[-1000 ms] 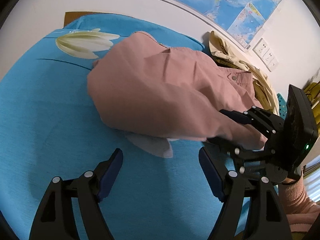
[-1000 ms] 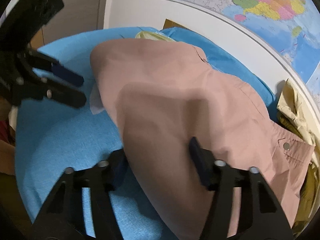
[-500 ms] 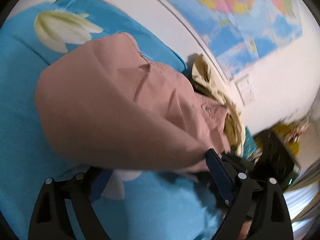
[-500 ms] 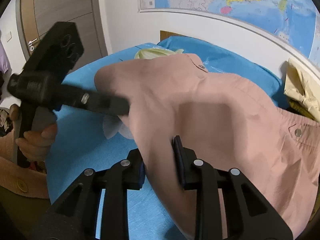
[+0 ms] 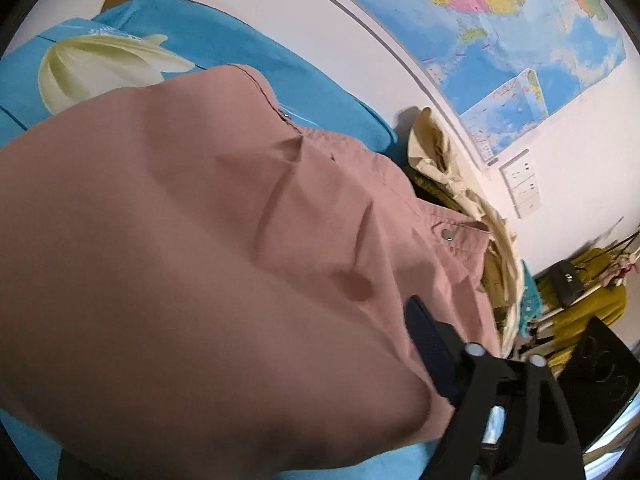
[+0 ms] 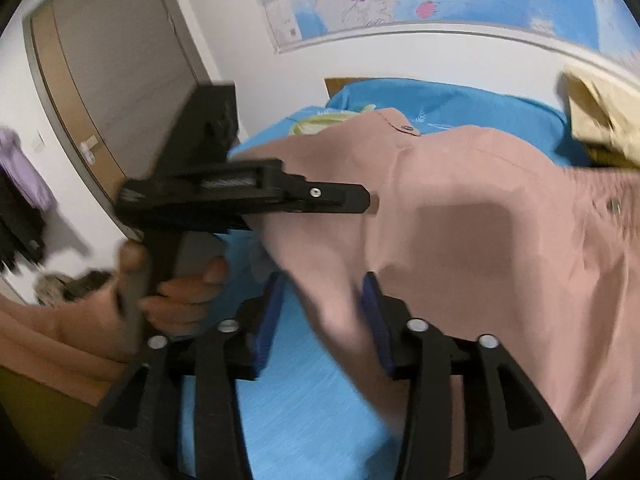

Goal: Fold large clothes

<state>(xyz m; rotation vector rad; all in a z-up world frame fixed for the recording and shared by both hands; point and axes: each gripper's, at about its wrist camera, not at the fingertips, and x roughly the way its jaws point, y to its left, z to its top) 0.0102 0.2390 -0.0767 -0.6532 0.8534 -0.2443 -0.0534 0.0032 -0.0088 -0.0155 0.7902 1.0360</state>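
here we have the pink garment (image 5: 208, 264) heaped on the blue bedspread (image 6: 312, 392). our left gripper (image 6: 360, 199) is closing, cloth draped over it; whether it grips, we cannot tell. our right gripper (image 6: 324, 312) is opening, a fold hanging loose between its pads.

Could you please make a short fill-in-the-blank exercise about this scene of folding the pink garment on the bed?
1. The pink garment lies on a bed sheet whose colour is ____.
2. The large paper on the wall above the bed is a ____.
3. Fabric of the garment hangs between the blue pads of the ____ gripper.

Missing words: blue; map; right
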